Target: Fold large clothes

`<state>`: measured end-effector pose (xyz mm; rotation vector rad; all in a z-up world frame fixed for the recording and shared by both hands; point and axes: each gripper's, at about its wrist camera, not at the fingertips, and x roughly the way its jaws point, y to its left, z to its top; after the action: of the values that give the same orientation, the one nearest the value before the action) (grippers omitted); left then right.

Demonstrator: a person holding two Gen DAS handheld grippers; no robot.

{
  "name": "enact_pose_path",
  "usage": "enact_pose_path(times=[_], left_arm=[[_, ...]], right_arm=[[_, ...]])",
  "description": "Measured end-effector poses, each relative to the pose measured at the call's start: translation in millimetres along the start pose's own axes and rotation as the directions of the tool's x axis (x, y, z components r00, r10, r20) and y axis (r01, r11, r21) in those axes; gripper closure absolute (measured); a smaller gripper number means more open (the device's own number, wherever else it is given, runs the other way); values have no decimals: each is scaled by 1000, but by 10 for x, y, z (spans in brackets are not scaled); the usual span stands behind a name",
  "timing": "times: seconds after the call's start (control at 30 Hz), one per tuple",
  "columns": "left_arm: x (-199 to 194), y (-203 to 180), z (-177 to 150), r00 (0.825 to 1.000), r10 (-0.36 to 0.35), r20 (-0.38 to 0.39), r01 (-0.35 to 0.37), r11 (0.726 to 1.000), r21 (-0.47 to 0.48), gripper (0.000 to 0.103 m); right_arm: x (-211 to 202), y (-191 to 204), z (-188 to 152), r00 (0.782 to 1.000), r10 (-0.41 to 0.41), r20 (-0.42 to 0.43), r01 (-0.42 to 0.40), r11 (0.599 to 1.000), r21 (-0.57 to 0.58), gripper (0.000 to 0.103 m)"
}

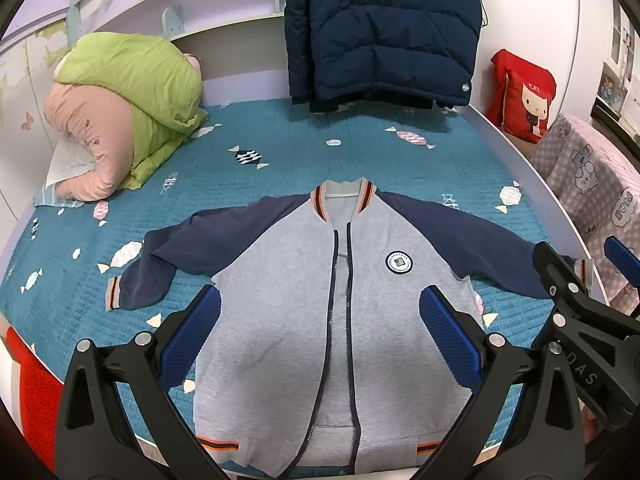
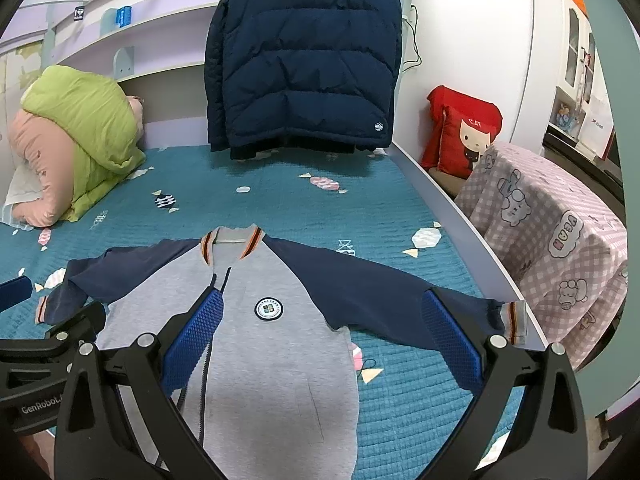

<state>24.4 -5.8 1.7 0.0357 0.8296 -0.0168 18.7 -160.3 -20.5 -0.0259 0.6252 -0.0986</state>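
A grey zip jacket (image 1: 280,304) (image 2: 276,360) with navy sleeves, striped collar and a round chest badge lies flat, front up, on the teal bedspread (image 1: 304,152) (image 2: 272,204), both sleeves spread sideways. My left gripper (image 1: 320,300) hovers above the jacket's lower body, wide open, nothing between its blue pads. My right gripper (image 2: 322,308) hangs over the jacket's right chest and sleeve, also wide open and empty. The right gripper (image 1: 576,280) shows at the right edge of the left wrist view; the left gripper (image 2: 48,336) shows at the left edge of the right wrist view.
A navy puffer jacket (image 1: 384,28) (image 2: 304,68) hangs at the head of the bed. A rolled green and pink quilt (image 1: 128,108) (image 2: 76,136) lies at the far left. A red cushion (image 2: 464,136) and a pink checked cloth (image 2: 560,232) stand beyond the bed's right edge.
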Motion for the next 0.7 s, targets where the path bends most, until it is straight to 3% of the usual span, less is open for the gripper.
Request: enact_pose_path(times=[0.7], left_arm=[[51, -33, -7, 1000, -8, -7, 8, 1000, 7, 4]], right_arm=[[38, -26, 9, 1000, 1, -8, -1, 1000, 0, 7]])
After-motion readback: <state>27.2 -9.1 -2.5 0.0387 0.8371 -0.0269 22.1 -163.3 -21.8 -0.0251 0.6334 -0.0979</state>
